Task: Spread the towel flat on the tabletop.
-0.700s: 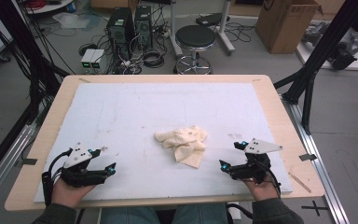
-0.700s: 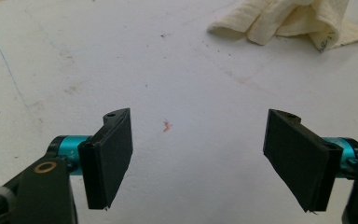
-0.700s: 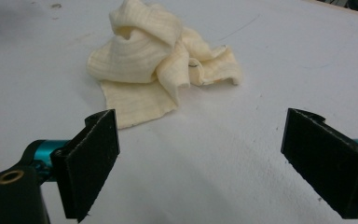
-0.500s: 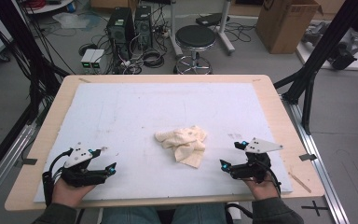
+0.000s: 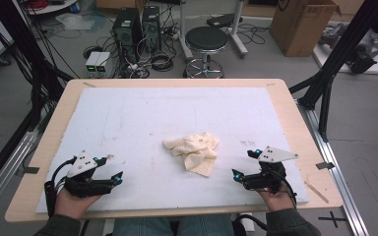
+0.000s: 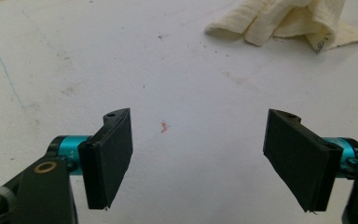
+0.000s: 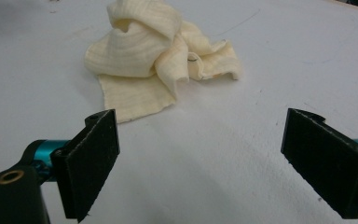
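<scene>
Right tool (image 7: 200, 158) with jaws wide apart, nothing between them; beyond lies a crumpled cream cloth (image 7: 156, 56) on the white table (image 7: 284, 60).

Black grippers with teal joints, flat black fingers (image 6: 109, 156), grey three-cornered top plates, black cables, dark olive sleeves.

Behind the wooden-rimmed table with white foam top (image 5: 285, 105): black round stool (image 5: 206, 39), two black computer towers (image 5: 138, 24), brown cardboard box (image 5: 300, 24).

no legible text — no labels, no signs
</scene>
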Available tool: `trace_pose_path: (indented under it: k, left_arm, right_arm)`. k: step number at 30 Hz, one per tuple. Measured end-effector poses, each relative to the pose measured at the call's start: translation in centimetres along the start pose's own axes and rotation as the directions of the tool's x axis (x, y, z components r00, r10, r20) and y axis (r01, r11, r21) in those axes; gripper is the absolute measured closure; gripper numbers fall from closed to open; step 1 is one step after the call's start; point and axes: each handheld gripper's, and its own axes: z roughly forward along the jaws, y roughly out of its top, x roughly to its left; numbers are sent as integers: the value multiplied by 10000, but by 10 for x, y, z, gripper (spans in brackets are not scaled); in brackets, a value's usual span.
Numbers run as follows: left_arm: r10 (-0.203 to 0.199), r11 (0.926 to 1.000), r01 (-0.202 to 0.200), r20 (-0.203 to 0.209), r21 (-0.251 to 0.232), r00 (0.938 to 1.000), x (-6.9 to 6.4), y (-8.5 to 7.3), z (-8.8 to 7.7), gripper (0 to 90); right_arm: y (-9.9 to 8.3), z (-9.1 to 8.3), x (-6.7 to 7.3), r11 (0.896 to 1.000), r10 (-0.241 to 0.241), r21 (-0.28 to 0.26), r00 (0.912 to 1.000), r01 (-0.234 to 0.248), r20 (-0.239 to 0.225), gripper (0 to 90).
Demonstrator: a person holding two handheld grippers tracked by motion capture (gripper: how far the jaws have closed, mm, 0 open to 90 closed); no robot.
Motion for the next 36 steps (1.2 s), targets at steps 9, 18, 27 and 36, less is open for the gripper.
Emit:
trace_pose_path:
  k: [9, 18, 27, 36]
  left_arm:
    - [-65, 10000, 64, -27, -56, 10000, 1, -1, 0, 245]
    - [-99, 9999, 98, -40, -77, 9999, 2, -2, 1, 245]
    - [-128, 9999, 128, -50, -46, 9999, 4, -2, 3, 245]
    - [-173, 9998, 172, -122, -79, 9998, 3, -3, 2, 245]
  right_arm:
    - [2, 2, 0, 10000, -69, -38, 10000, 69, -1, 106]
    - [4, 5, 0, 9998, -163, 76, 9999, 163, -9, 106]
    - [22, 13, -6, 9995, -290, 99, 9991, 293, -298, 106]
    - [44, 20, -9, 9993, -378, -18, 9975, 378, -594, 106]
